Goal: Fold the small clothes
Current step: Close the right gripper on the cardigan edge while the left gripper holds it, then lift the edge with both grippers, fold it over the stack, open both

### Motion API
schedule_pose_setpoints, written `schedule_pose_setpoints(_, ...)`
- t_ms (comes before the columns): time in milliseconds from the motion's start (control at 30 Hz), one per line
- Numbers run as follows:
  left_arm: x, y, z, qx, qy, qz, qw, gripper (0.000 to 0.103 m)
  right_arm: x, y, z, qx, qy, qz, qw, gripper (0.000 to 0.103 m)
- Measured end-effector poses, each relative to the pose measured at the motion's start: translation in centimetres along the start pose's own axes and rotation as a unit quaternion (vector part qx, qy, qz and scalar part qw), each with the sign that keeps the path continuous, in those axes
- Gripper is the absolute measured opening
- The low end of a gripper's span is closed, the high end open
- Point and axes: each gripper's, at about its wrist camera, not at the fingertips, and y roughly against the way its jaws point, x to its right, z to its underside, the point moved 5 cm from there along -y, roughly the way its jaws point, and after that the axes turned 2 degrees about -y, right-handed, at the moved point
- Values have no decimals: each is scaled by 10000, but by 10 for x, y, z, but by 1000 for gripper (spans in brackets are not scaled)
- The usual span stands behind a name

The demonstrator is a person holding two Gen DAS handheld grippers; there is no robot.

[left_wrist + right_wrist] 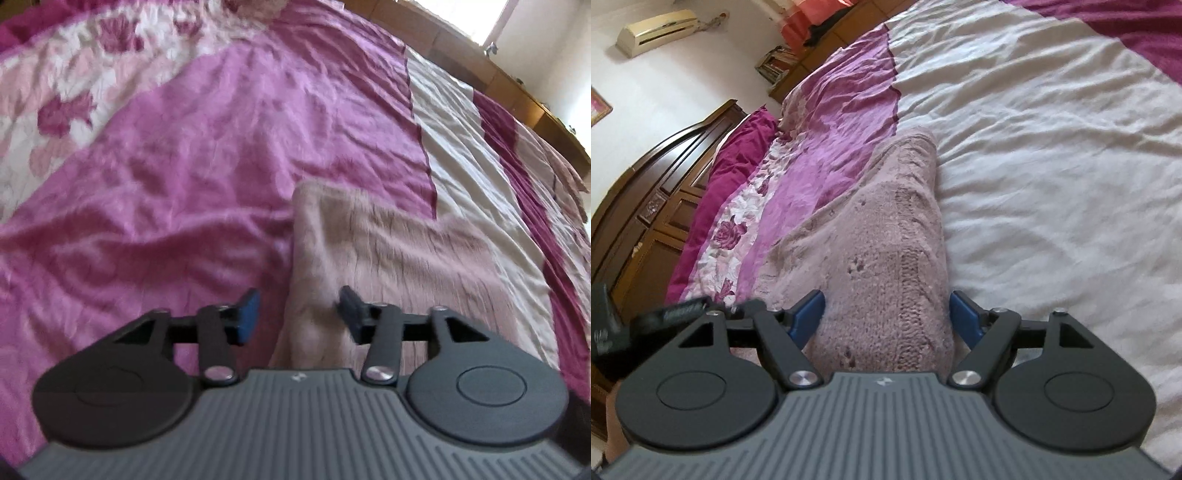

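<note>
A dusty-pink knitted garment [399, 251] lies folded into a long strip on the bed. In the left wrist view its left edge runs between the fingers of my left gripper [299, 314], which stands open just above the cloth, pads apart from it. In the right wrist view the same knit [886, 258] stretches away from my right gripper [886, 317]. That gripper is wide open, and the strip fills the gap between its blue pads [809, 314] without being pinched.
The bedspread has a purple band [207, 155], a white band [1052, 166] and a rose-print band [727, 229]. A dark wooden headboard [646, 192] and a magenta pillow [738, 147] stand at the left. A wooden ledge [517, 92] runs along the far side.
</note>
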Motion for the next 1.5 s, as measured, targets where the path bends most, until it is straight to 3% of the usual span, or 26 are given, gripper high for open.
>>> schedule_pose_setpoints(100,-8,1,10,-224,160,87,9996,68,6,-4,-5,-128,-235,-118,9996,83)
schedule_pose_setpoints(233,-17,-4,21,-297,645,350,9969,70,11,-9,-10,-262,-349,-220,9988,84)
schedule_pose_setpoints(400,-20,-9,34,-533,1480,1306,9789,71,14,-19,-15,-447,-457,-450,9969,86)
schedule_pose_setpoints(467,-20,-11,37,-582,1605,1450,9746,71,16,-25,-17,-525,-549,-562,9955,86)
schedule_pose_setpoints(533,-17,-14,40,-633,1647,1551,9720,65,14,-31,-19,-601,-541,-607,9949,87)
schedule_pose_setpoints(600,-16,-16,45,-675,1676,1523,9717,47,10,-35,-21,-678,-439,-580,9950,74)
schedule_pose_setpoints(633,-16,-15,46,-647,1747,1550,9702,42,8,-35,-23,-696,-386,-482,9957,62)
schedule_pose_setpoints(700,-17,-11,45,-584,1806,1589,9689,38,6,-31,-27,-703,-378,-450,9958,54)
schedule_pose_setpoints(833,-12,2,44,-511,1897,1814,9636,35,-8,-13,-35,-597,-326,-562,9961,49)
schedule_pose_setpoints(1067,19,27,62,-685,2020,2268,9503,35,-31,51,-52,-398,129,-553,9976,49)
schedule_pose_setpoints(1300,67,63,97,-793,1441,2318,9588,35,-17,133,-40,-242,335,-396,9984,49)
schedule_pose_setpoints(1500,90,71,141,-919,854,1977,9722,35,29,169,-4,-340,164,-67,9993,50)
